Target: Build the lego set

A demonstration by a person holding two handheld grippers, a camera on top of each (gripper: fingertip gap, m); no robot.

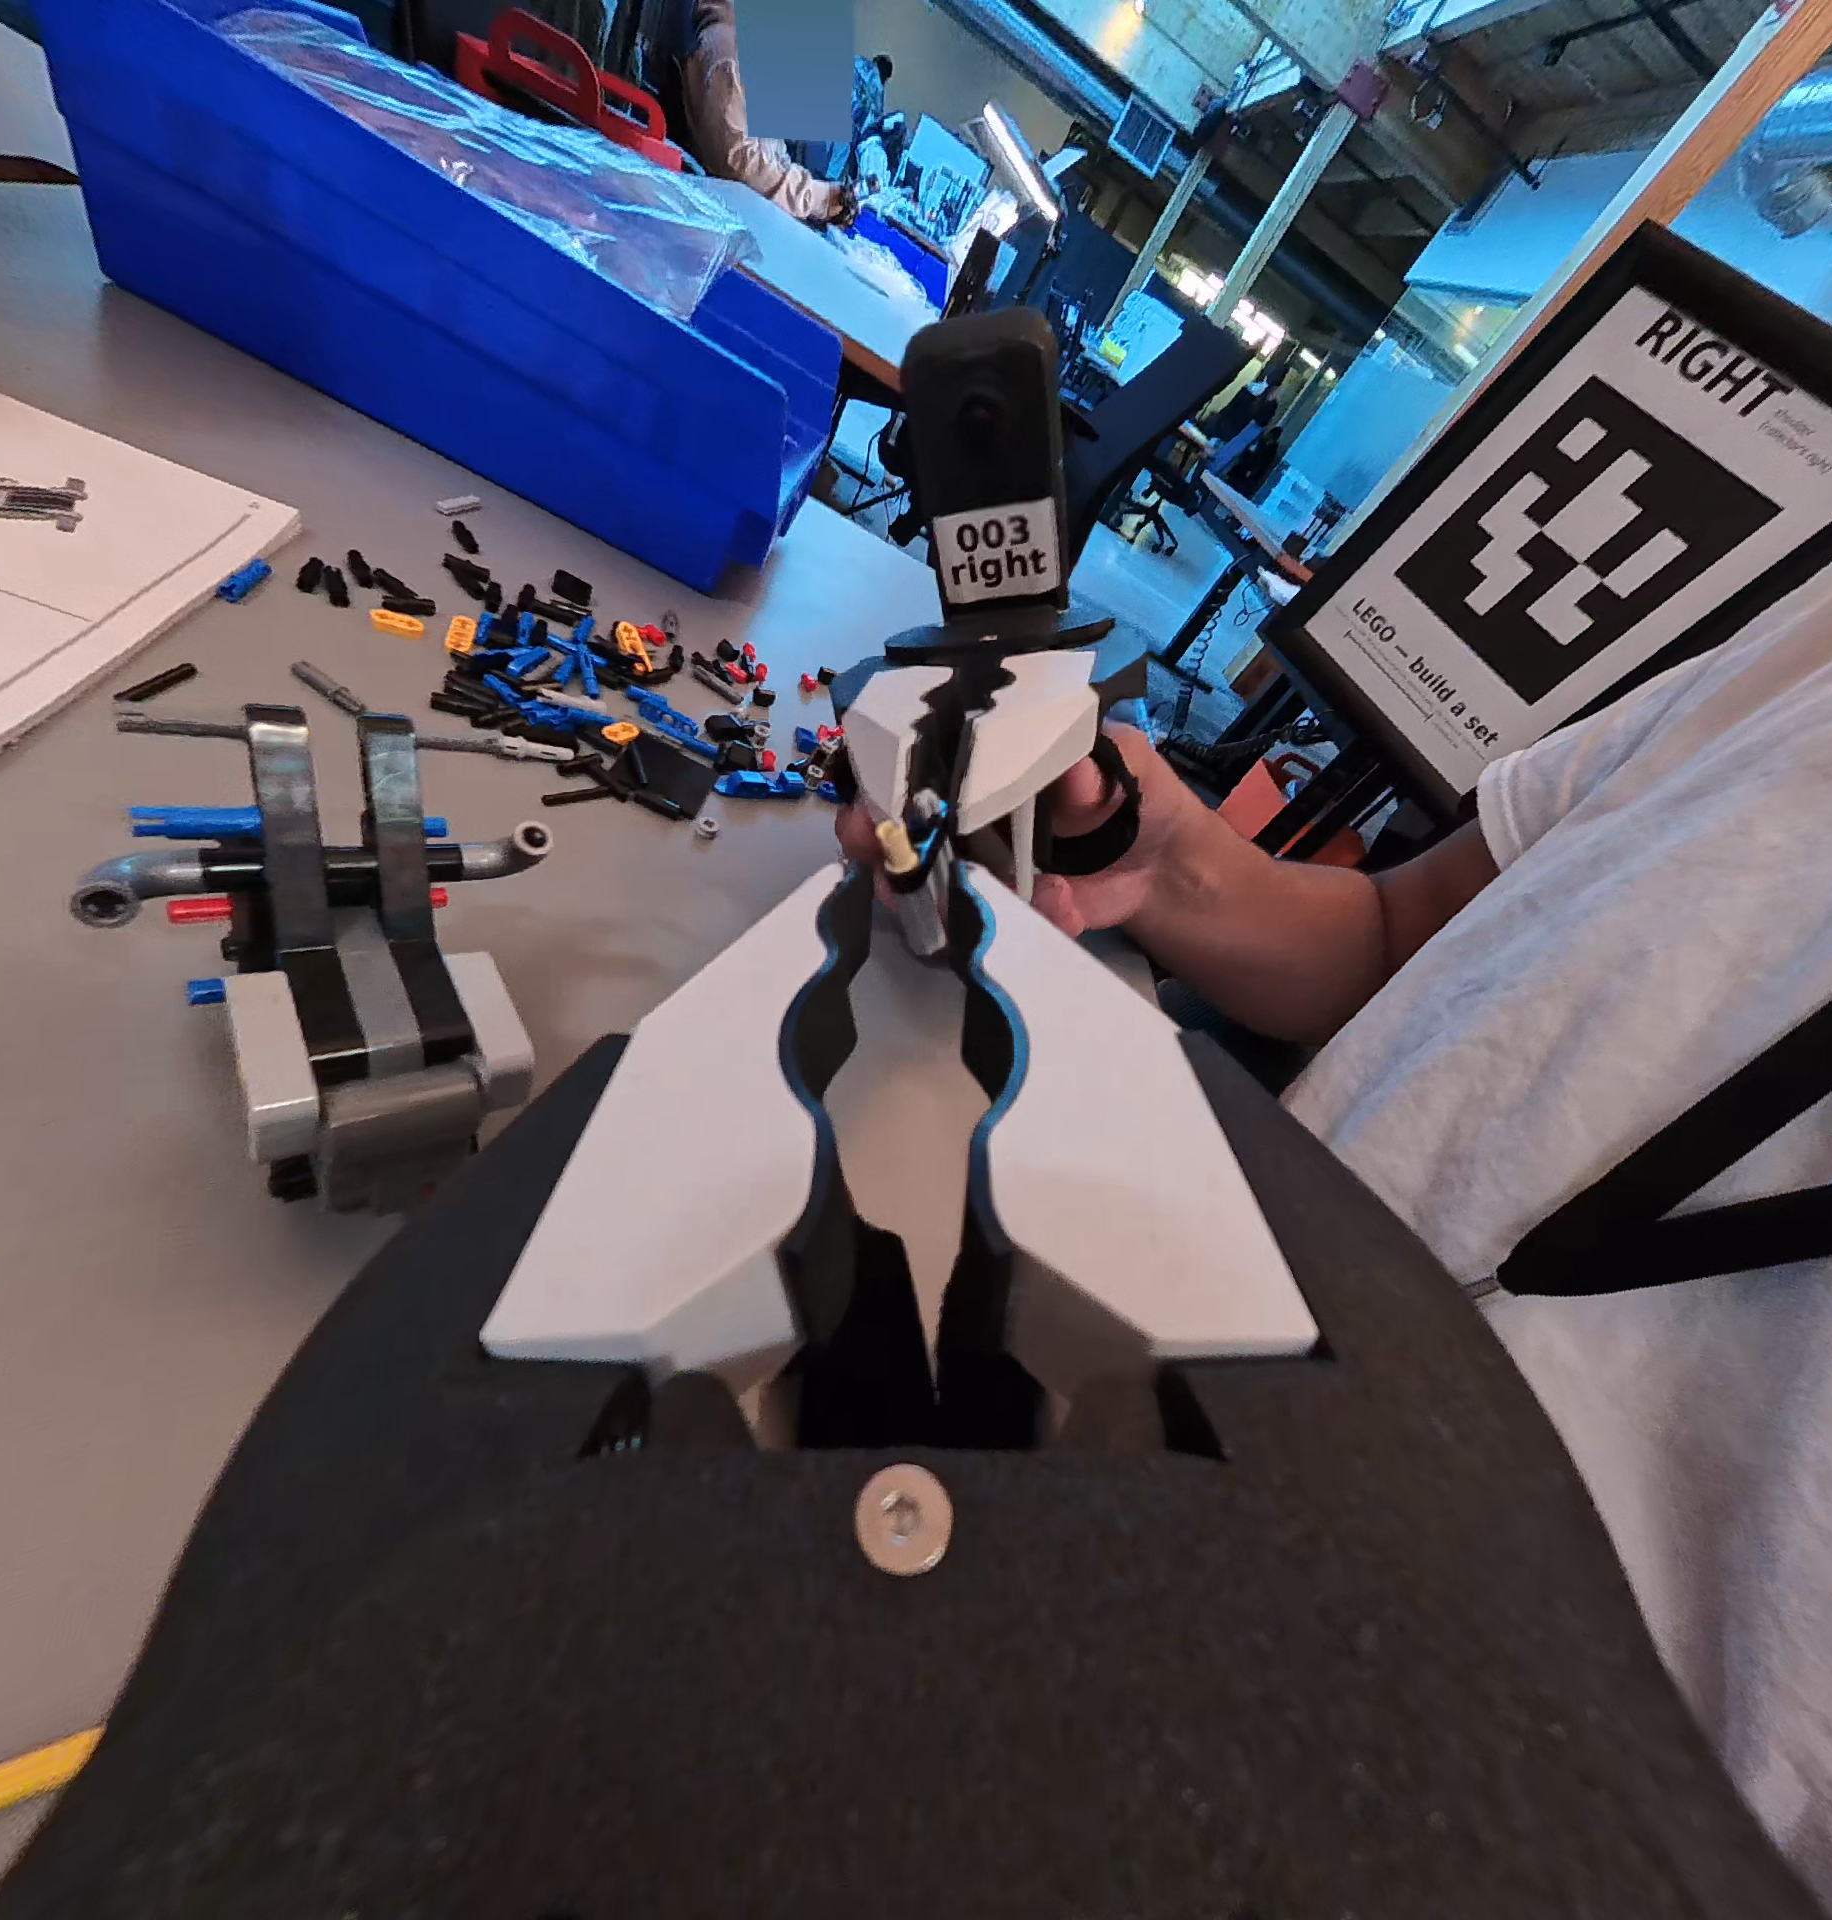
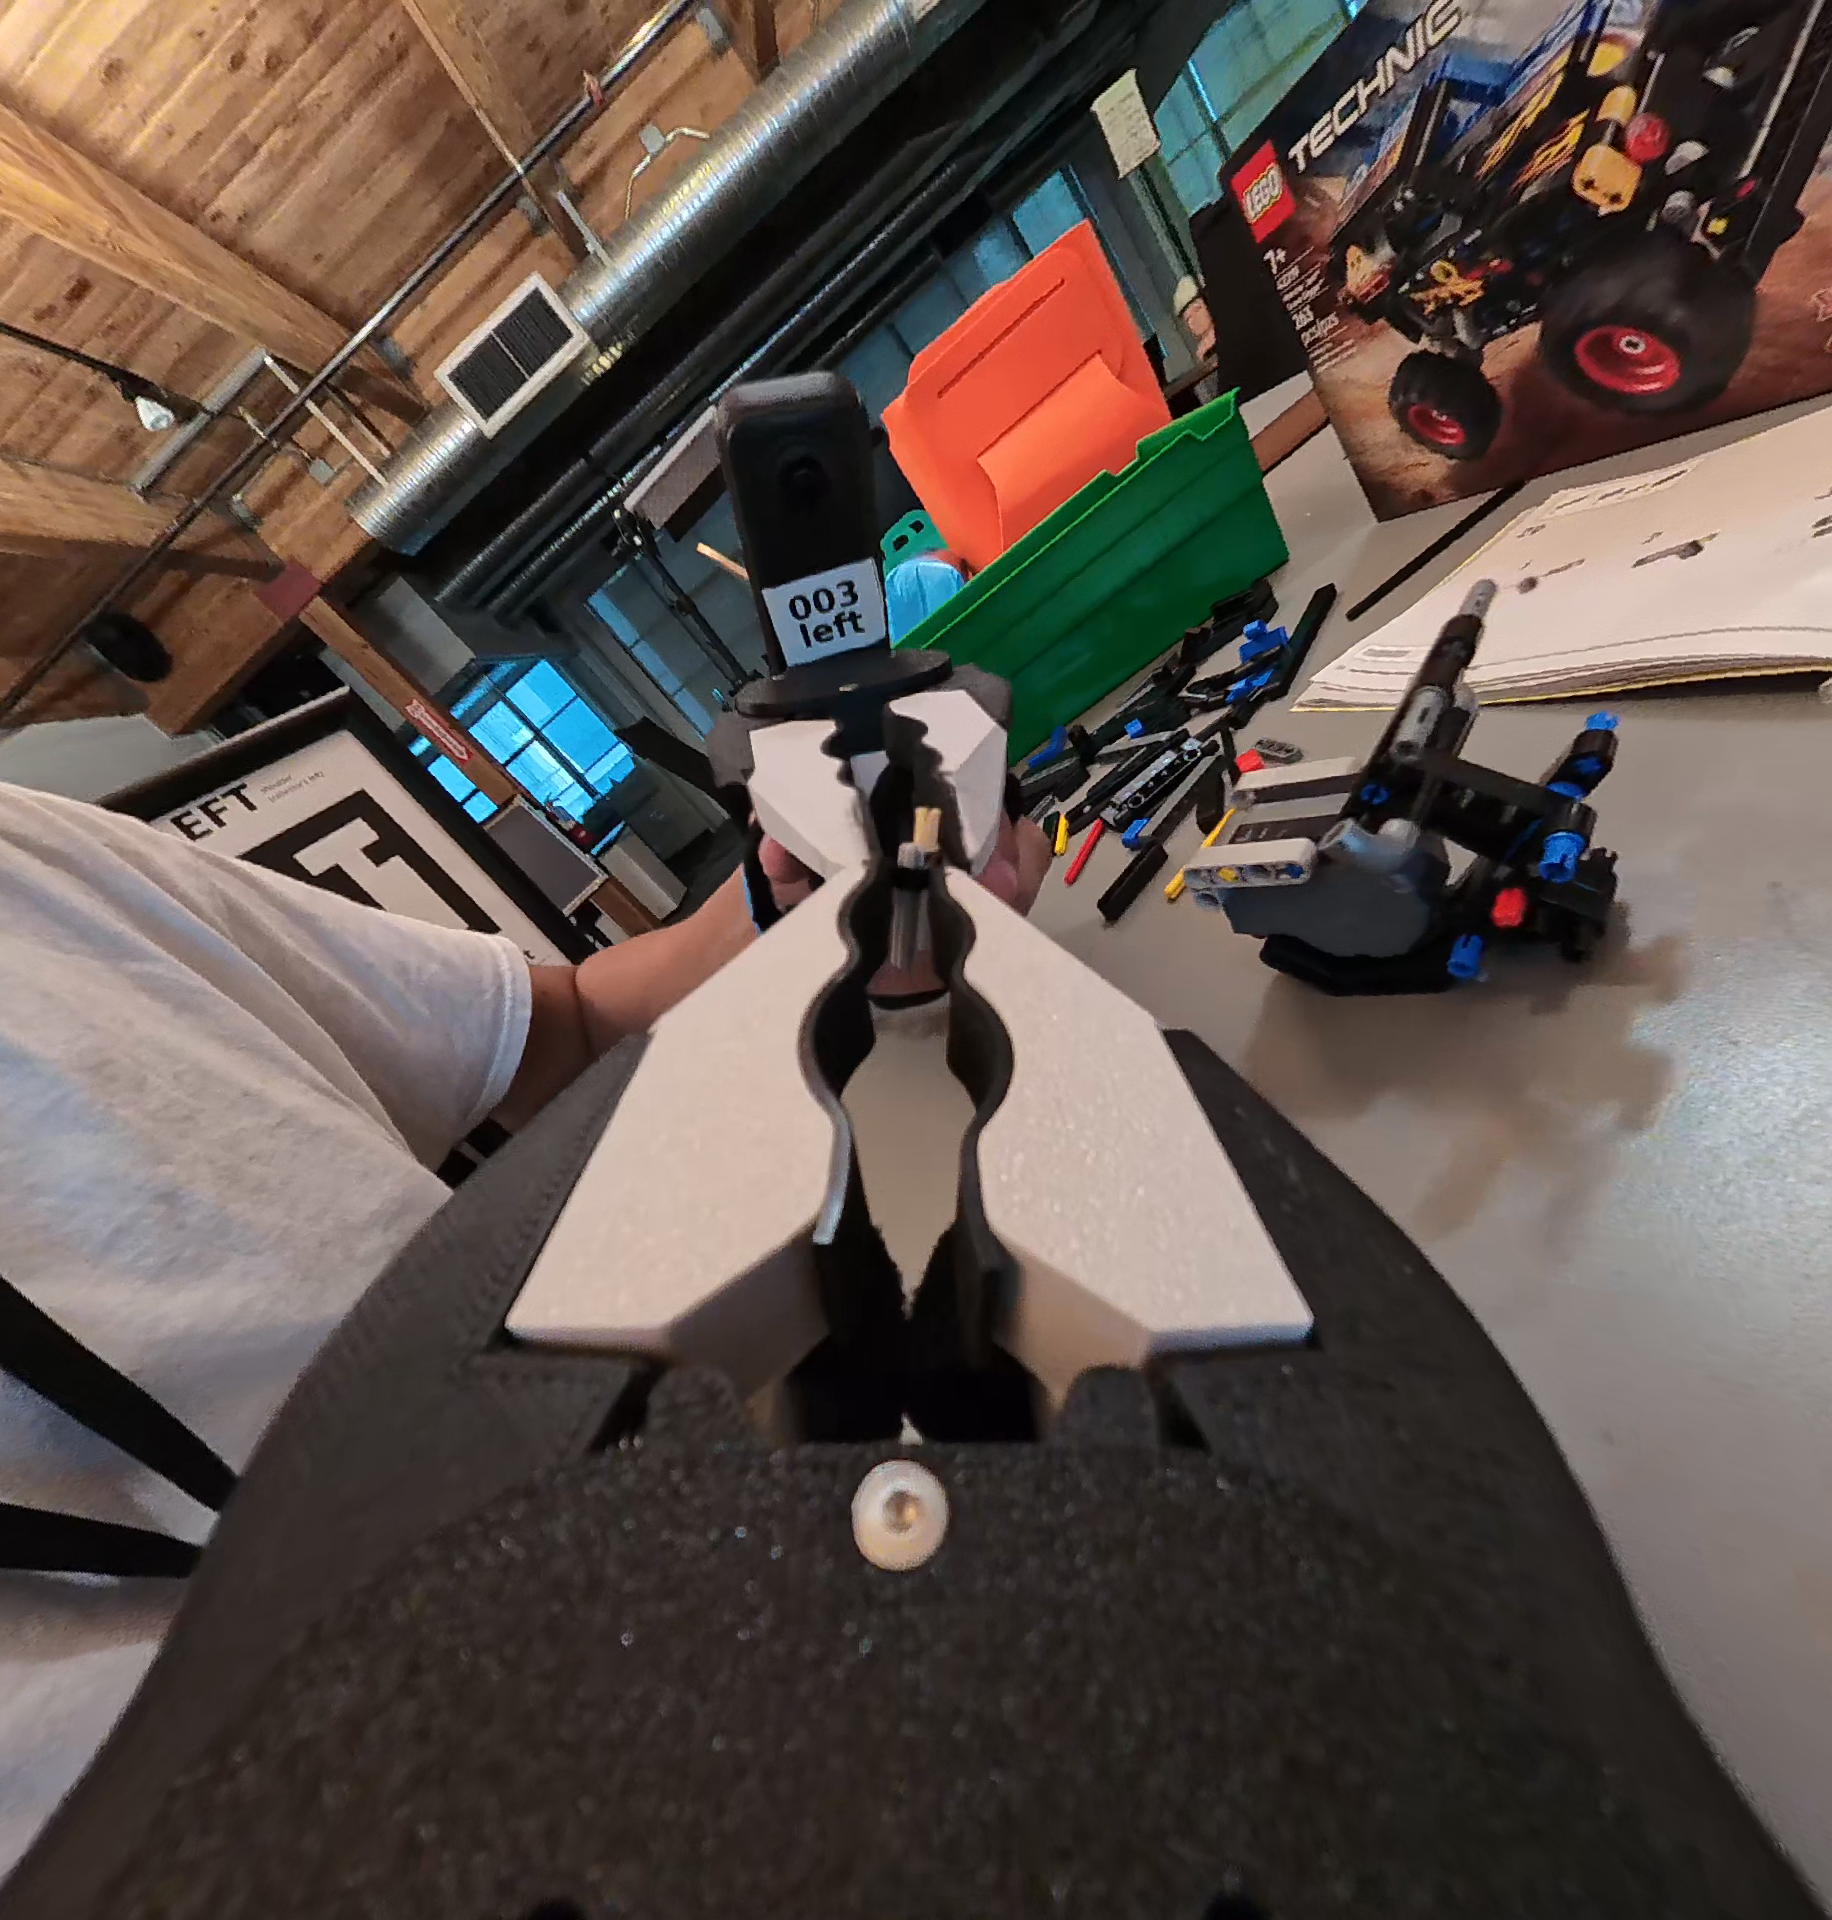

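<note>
My left gripper and my right gripper meet tip to tip above the table. Both are shut on one small assembly: a grey axle with a black connector and a tan pin at its top. It also shows in the right wrist view. The right gripper faces me in the left wrist view, and the left gripper faces me in the right wrist view. The partly built grey and black model stands on the table, also seen in the right wrist view.
A pile of loose black, blue, yellow and red pieces lies behind the model. An open instruction booklet, blue bins, a green bin and the set's box ring the table. A person's torso is close behind the grippers. Less than 4 cm separates the two grippers' tips.
</note>
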